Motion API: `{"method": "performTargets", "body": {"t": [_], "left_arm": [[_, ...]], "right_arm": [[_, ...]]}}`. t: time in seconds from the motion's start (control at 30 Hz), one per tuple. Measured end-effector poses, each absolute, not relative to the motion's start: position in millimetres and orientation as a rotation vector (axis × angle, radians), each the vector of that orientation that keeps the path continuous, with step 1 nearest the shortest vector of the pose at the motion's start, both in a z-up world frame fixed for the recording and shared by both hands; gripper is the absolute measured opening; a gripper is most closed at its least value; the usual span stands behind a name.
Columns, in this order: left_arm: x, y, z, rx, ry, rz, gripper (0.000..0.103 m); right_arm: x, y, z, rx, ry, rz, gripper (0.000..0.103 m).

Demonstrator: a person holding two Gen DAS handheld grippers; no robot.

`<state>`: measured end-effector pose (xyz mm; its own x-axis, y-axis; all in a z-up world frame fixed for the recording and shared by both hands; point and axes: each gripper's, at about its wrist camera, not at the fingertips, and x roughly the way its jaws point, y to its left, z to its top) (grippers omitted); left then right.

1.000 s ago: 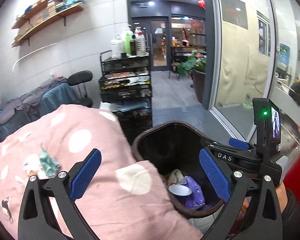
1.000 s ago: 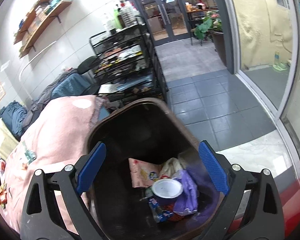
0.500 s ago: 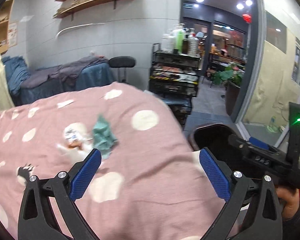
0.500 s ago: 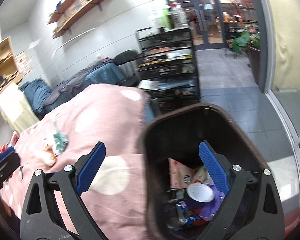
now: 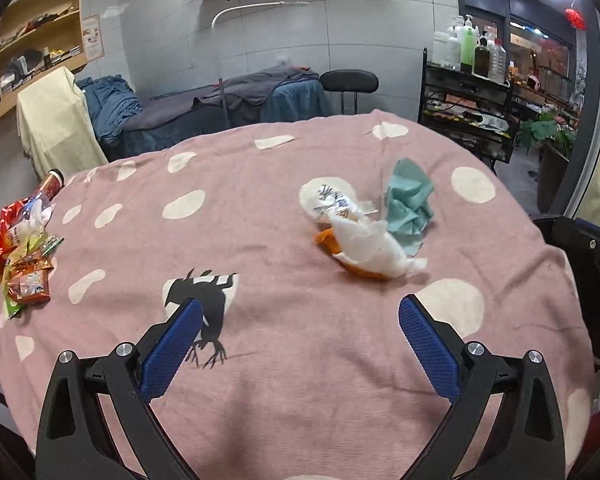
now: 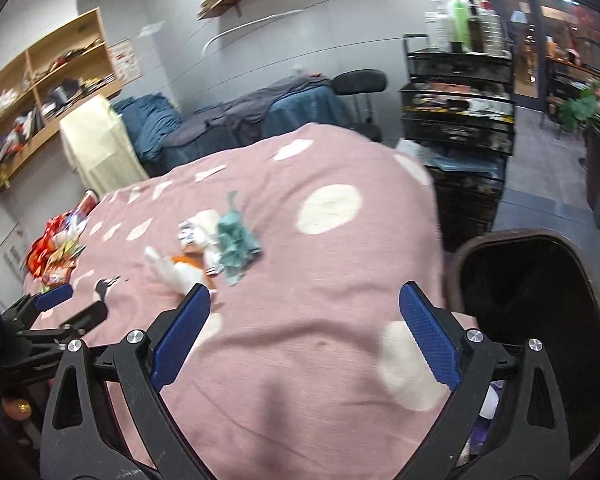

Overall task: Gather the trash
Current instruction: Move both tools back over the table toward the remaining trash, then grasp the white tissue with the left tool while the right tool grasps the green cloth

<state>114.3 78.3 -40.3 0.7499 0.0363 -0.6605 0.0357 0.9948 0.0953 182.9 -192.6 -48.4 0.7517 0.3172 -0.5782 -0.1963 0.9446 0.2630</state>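
A pink spotted cloth (image 5: 260, 240) covers a table. On it lies a heap of trash: white crumpled tissue (image 5: 370, 246) over an orange scrap, a printed wrapper (image 5: 332, 200) and a teal crumpled cloth (image 5: 408, 204). The heap also shows in the right wrist view (image 6: 204, 252). Snack wrappers (image 5: 20, 256) and a bottle lie at the far left edge. My left gripper (image 5: 300, 336) is open and empty, just short of the heap. My right gripper (image 6: 304, 336) is open and empty over the cloth. The dark brown bin (image 6: 532, 292) stands at the table's right side.
A black wire cart (image 5: 468, 108) with bottles stands behind the table on the right. A massage bed (image 5: 220, 108) with blue and grey covers and a black stool (image 5: 350, 82) stand at the back. Wooden shelves (image 5: 28, 48) hang on the left wall.
Both grippers have swung left from over the bin to the table. The trash heap is now nearer and central in the left view. Both stay open.
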Motion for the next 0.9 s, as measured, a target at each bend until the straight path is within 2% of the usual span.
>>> {"method": "performTargets", "body": {"t": [0.23,0.53,0.6,0.67,0.73,0.8,0.87,0.9], "left_arm": [[140,83,-45,0.005,0.816,-0.097,0.097],[192,46,-57,0.065,0.872,-0.091,0.096],[200,44,-61,0.067,0.903,-0.092,0.086],[205,43,-67,0.064,0.945,-0.095,0.060],[200,46,-69,0.046,0.949,-0.106,0.046],[189,54,-64,0.011,0.918,-0.111,0.038],[178,63,-60,-0.042,0.908,-0.125,0.021],[172,68,-59,-0.067,0.907,-0.132,0.019]], "right_arm": [[206,-157,-49,0.154,0.689,0.297,0.094],[220,-162,-54,0.194,0.715,0.264,0.094],[221,-162,-55,0.191,0.717,0.263,0.094],[222,-160,-55,0.182,0.724,0.272,0.094],[225,-156,-56,0.168,0.736,0.286,0.094],[228,-151,-58,0.148,0.752,0.306,0.092],[232,-147,-58,0.128,0.767,0.315,0.084],[236,-143,-58,0.110,0.775,0.323,0.082]]}}
